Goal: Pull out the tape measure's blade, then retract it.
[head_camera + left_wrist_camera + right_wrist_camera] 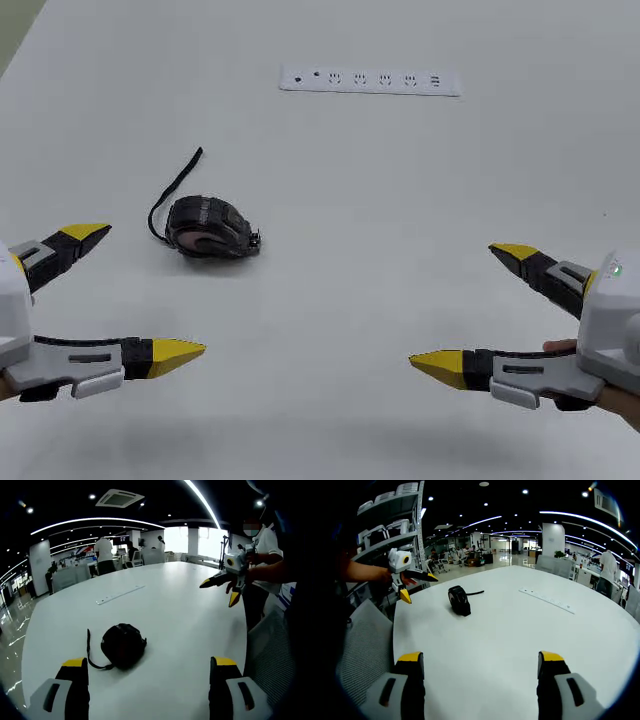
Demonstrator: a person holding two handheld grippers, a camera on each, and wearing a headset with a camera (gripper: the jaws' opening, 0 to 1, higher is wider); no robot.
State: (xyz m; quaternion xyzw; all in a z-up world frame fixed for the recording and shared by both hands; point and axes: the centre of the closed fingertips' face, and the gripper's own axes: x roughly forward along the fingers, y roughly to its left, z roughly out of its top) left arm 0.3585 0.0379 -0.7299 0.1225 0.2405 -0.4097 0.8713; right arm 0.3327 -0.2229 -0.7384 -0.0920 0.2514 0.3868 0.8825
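Observation:
A black tape measure (210,228) with a black wrist strap lies on the white table (340,330), left of centre, its blade fully inside. It also sits ahead in the left gripper view (123,645) and in the right gripper view (459,600). My left gripper (143,292) hovers open at the lower left, a little short of the tape measure. My right gripper (476,305) hovers open at the lower right, well away from it. Both have yellow-tipped jaws with nothing between them.
A white power strip (369,80) lies flat at the far side of the table, also in the left gripper view (120,594) and the right gripper view (547,600). People and desks stand in the office beyond the table.

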